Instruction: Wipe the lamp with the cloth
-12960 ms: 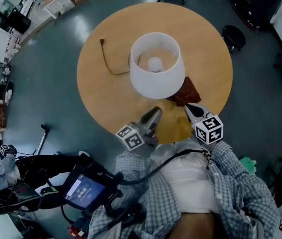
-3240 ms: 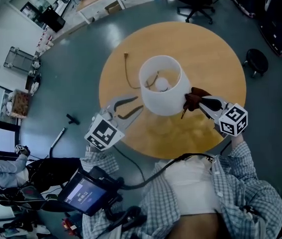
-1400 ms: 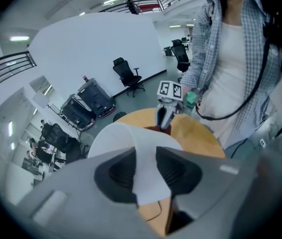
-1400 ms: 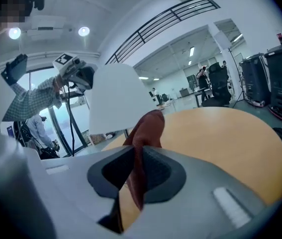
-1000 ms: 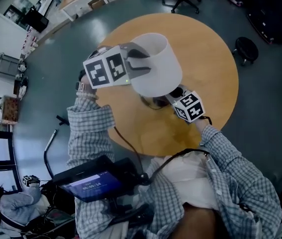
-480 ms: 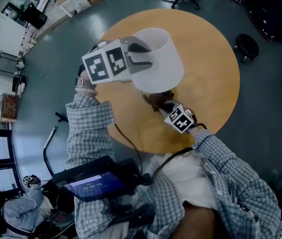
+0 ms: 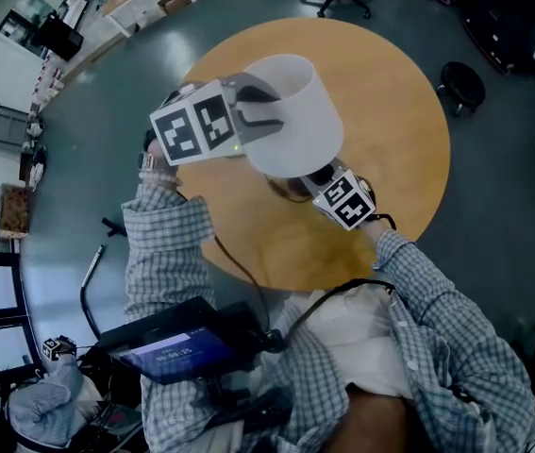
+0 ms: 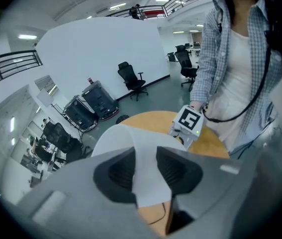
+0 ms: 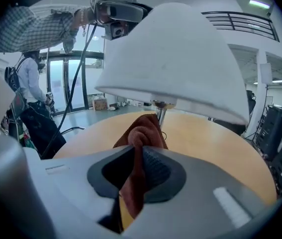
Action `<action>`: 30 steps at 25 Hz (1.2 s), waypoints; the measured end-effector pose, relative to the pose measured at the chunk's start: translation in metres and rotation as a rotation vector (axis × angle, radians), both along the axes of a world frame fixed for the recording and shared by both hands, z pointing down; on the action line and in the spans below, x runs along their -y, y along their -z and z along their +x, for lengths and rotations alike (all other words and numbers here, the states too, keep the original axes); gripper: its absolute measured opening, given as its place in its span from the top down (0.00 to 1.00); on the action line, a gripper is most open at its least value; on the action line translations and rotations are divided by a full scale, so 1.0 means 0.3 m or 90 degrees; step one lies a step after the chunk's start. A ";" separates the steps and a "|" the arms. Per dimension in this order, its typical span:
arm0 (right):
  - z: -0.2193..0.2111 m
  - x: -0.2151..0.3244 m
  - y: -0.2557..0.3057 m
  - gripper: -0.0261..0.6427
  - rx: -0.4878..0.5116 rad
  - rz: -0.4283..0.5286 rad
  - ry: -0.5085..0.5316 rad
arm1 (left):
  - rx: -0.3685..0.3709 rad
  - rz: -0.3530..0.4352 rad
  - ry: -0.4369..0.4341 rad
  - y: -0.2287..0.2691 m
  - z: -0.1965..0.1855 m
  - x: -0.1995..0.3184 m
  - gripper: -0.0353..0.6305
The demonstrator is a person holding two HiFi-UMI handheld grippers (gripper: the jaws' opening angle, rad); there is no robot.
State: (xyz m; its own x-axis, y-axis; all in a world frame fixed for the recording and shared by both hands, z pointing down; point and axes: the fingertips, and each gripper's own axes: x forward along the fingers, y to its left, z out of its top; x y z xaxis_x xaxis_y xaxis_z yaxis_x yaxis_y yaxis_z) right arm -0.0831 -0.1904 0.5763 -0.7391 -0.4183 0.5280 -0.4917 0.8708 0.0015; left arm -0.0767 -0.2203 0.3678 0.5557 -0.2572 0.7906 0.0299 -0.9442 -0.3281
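The lamp's white shade is tilted over the round wooden table. My left gripper is shut on the shade's rim, one jaw inside the shade and one outside. In the right gripper view the shade hangs overhead, with the metal stem below it. My right gripper is shut on the brown cloth, which bunches up in front of the stem. In the head view the right gripper reaches under the shade's near edge, and the shade hides the cloth.
The lamp's dark cord lies on the table near the base. A stool and office chairs stand on the floor beyond the table. A screen device hangs at the person's waist. A second person stands in the background.
The right gripper pulled back toward the person with the cloth, then moved in under the shade again, rolling a little. The left gripper kept hold of the tilted shade without moving.
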 end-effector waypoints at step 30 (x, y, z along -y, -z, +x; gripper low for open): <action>0.419 -0.188 -0.125 0.88 -0.044 -0.102 -0.117 | 0.071 0.105 -0.034 -0.044 0.070 -0.294 0.76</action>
State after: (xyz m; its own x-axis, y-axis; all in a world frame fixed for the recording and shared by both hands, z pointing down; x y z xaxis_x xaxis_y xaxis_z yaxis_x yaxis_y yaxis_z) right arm 0.0424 -0.1339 0.6136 -0.6182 -0.4492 0.6451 -0.6449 0.7590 -0.0895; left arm -0.0556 -0.1320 0.3811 0.4839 -0.3605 0.7974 0.1232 -0.8741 -0.4699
